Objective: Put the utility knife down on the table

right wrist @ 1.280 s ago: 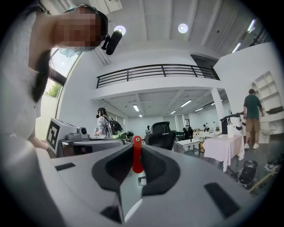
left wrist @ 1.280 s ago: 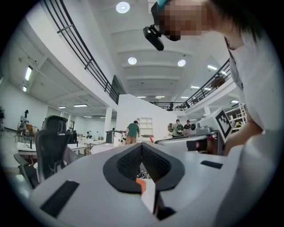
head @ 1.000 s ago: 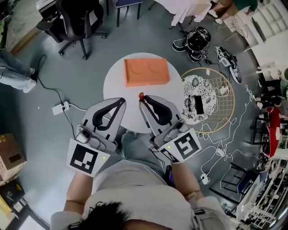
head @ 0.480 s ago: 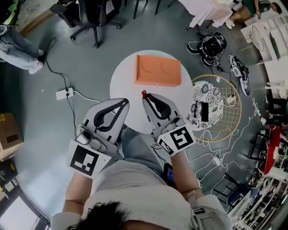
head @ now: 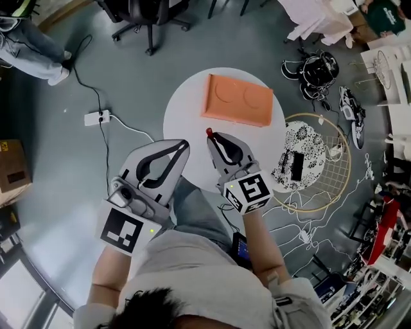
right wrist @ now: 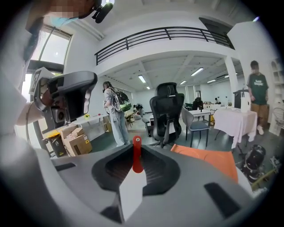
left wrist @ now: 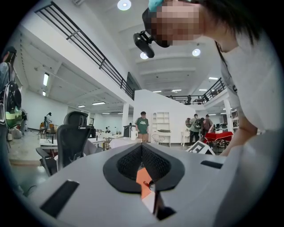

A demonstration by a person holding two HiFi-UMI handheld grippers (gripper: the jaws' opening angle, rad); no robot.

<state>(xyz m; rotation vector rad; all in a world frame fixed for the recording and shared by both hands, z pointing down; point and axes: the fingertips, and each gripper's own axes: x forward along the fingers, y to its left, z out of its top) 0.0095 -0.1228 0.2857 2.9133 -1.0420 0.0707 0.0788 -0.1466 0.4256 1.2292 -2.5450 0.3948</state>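
The red utility knife (head: 209,133) sticks out of the tips of my right gripper (head: 215,139), which is shut on it above the near part of the round white table (head: 186,112). In the right gripper view the knife's red end (right wrist: 137,155) stands upright between the closed jaws. My left gripper (head: 182,146) is shut with nothing in it, at the table's near left edge beside the right one. In the left gripper view its black pads (left wrist: 133,162) meet, and a strip of orange and white shows through the slit below.
An orange block (head: 237,99) with two round hollows lies at the table's far side, also seen as the orange block (right wrist: 208,157) ahead right. On the floor lie a power strip (head: 96,117) with its cable at left and a round wire hoop (head: 321,167) at right. An office chair (head: 151,13) stands beyond.
The head view has swung, so the table sits further right in the picture. The right gripper, still holding the knife, now looks shorter and steeper. The left gripper has barely moved.
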